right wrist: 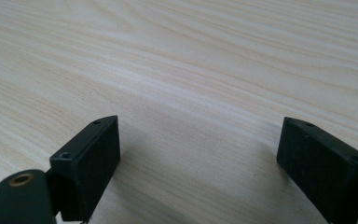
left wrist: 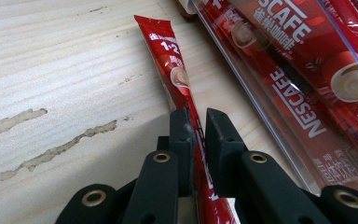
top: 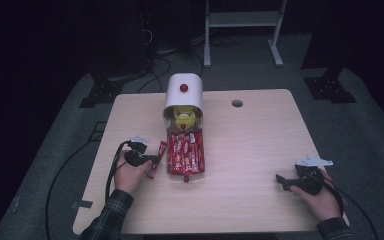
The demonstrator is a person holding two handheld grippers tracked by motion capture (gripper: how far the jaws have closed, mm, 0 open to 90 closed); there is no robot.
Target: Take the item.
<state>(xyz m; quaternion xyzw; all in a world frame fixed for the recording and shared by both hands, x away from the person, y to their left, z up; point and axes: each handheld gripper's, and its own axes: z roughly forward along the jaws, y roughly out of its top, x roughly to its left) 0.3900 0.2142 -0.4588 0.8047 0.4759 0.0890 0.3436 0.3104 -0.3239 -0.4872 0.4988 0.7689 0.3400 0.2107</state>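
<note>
Dark floor and cables surround a pale wooden table [top: 260, 150], where a clear tray [top: 202, 165] of red Nescafé sticks lies in front of a white dispenser [top: 184, 92]. Pinched so narrowly, the coffee stick [left wrist: 177, 70] just left of the tray could slip, or snag the tray wall. The left gripper [left wrist: 196, 130] is clamped on that stick, while the right gripper [right wrist: 198, 154] rests wide apart, holding nothing, at the near right.

One loose red coffee stick [top: 156, 159] is counted at nine o'clock of one clear tray [top: 201, 172], in which a batch of like sticks [top: 185, 152], too overlapped to number, is packed. One white dispenser [top: 183, 93] is counted at twelve o'clock. Two tools are counted on one tabletop [top: 250, 150]: left tool [top: 155, 159], right tool [top: 280, 181].
</note>
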